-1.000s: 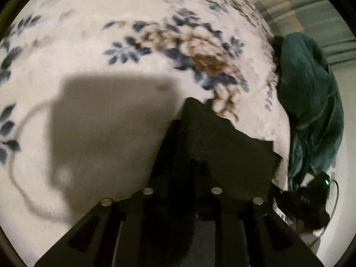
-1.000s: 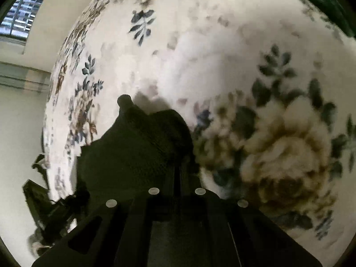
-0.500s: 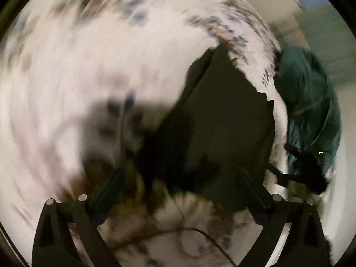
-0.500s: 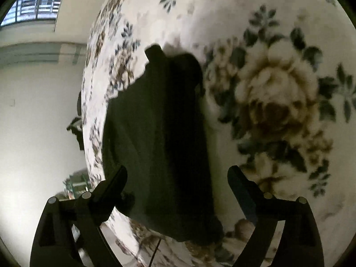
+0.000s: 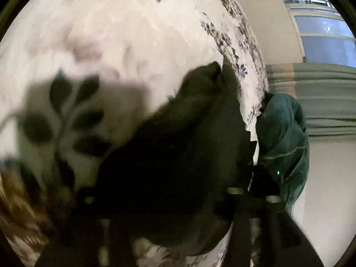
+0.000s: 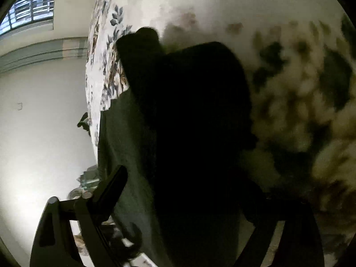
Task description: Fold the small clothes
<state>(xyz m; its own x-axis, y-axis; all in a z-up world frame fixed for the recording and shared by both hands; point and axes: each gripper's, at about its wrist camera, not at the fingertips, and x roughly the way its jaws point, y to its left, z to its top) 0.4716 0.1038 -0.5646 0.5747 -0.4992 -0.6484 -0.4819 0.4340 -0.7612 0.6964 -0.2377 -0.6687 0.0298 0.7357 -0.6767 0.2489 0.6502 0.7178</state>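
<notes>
A small dark green cloth garment lies on a cream floral-print bedspread, close to its edge. In the left wrist view it fills the 6 o'clock region, draped over the left gripper; blur and shadow hide whether that gripper is spread or closed. In the right wrist view the garment lies between the widely spread fingers of the right gripper. A teal crumpled cloth hangs at 3 o'clock beside the bedspread's edge.

Barred window upper right; striped green curtain below it; cream floral-print bedspread fills frame; plain white wall at left.
</notes>
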